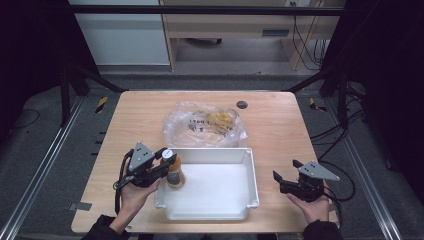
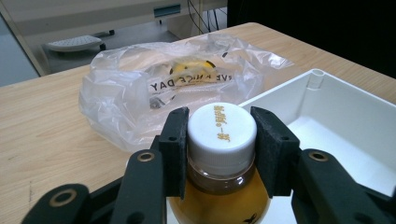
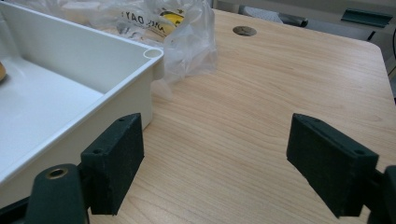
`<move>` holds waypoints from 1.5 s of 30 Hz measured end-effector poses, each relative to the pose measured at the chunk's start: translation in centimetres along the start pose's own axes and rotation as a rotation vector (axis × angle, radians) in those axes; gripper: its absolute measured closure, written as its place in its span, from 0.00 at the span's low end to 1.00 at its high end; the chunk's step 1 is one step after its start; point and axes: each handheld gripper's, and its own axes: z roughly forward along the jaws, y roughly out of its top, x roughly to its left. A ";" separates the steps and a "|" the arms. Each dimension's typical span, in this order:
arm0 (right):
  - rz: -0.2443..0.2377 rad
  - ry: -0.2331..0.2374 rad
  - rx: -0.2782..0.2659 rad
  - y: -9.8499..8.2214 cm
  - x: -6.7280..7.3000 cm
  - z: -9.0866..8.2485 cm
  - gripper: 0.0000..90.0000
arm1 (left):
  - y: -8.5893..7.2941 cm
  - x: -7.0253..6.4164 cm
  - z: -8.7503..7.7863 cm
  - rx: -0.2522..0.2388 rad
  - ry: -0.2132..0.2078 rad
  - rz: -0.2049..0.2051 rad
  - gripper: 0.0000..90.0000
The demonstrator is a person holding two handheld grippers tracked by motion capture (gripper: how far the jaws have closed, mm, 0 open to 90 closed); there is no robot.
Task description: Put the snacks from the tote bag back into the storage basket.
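Observation:
A small bottle [image 1: 175, 172] of amber drink with a white cap [image 2: 222, 128] stands upright at the left end of the white bin [image 1: 250, 170]. My left gripper [image 1: 167, 156] is shut on the bottle, its black pads [image 2: 175, 149] pressed to both sides of the cap. In the left gripper view the bottle's lower part is cut off, so I cannot tell whether it rests on the bin floor. My right gripper [image 1: 285, 176] hovers open over bare wood to the right of the bin [image 3: 70, 51], nothing between its pads [image 3: 114, 161].
A crumpled clear plastic bag [image 1: 205, 125] with yellow items inside lies just behind the bin and touches its far rim. A round cable hole [image 1: 242, 104] sits near the table's far edge. Bare wood lies to the right of the bin.

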 end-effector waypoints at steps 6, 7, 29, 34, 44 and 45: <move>-0.001 0.001 0.001 0.0 0.0 0.0 0.21 | -0.3 0.0 0.1 0.009 0.005 0.004 0.65; -0.001 0.001 0.002 0.0 0.0 0.0 0.21 | -0.3 -0.1 0.1 0.006 0.008 0.008 0.65; -0.001 -0.010 0.006 -0.1 0.0 0.0 0.19 | -1.1 0.7 -1.5 -0.066 -0.008 -0.016 0.37; 0.003 -0.014 0.006 0.0 0.0 -0.2 0.19 | -1.8 1.7 -2.7 -0.077 -0.012 -0.025 0.31; 0.003 -0.024 0.019 -0.1 -0.1 -0.1 0.18 | -4.8 4.8 -3.8 -0.037 0.050 -0.031 0.28; 0.002 -0.025 0.020 -0.1 -0.1 -0.1 0.18 | -5.1 5.2 -3.9 -0.031 0.055 -0.037 0.29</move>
